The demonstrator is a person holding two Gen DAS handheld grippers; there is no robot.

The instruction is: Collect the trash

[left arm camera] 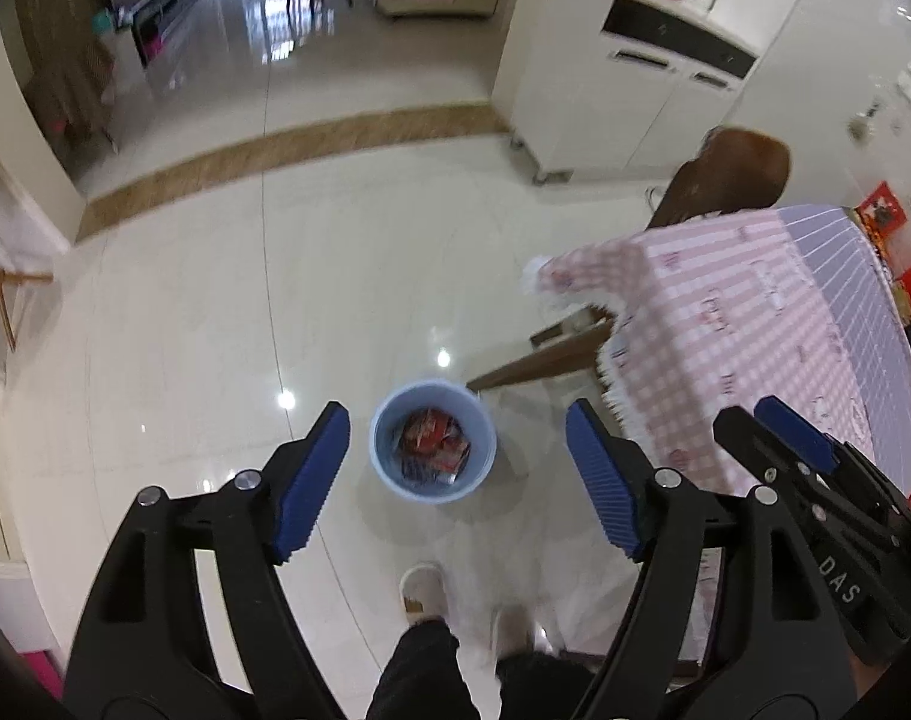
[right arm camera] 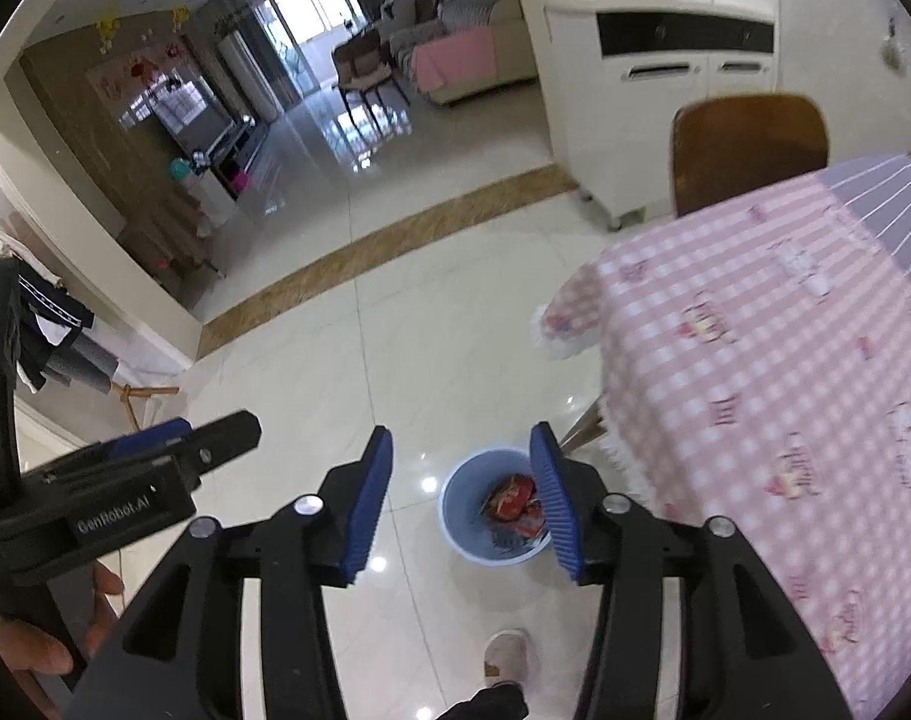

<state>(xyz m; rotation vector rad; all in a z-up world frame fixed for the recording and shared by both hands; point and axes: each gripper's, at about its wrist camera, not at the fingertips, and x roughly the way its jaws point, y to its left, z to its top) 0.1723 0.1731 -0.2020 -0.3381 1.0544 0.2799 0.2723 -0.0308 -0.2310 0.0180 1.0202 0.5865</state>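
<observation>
Left wrist view is looking down at a glossy tiled floor (left arm camera: 185,330), where a light blue bin (left arm camera: 432,441) is standing upright just beside a wooden leg (left arm camera: 539,363) of the tabletop. Red and blue wrappers (left arm camera: 434,441) are lying inside the bin, at its bottom. The left tool (left arm camera: 455,471) is hanging above the bin with its jaws spread wide and nothing between the blue ribbed pads (left arm camera: 311,480). The right tool (left arm camera: 797,450) is showing at the right edge of this view, over the corner of the pink checked tablecloth (left arm camera: 725,330).

From the right wrist view, the right tool (right arm camera: 461,498) is also hovering with its jaws apart and gripping nothing; the bin (right arm camera: 464,510) is appearing between its pads, partly hidden behind the right one, with the wrappers (right arm camera: 512,504) showing inside. The left tool (right arm camera: 155,456) is sitting at the left edge, seen from the side, held by a hand (right arm camera: 29,654). The tablecloth (right arm camera: 755,372) is draping over the tabletop on the right, and a brown chair (right arm camera: 749,144) is standing behind it. A white cabinet (right arm camera: 653,114) is standing against the far wall. The person's slipper (right arm camera: 506,654) is resting on the floor near the bin.
</observation>
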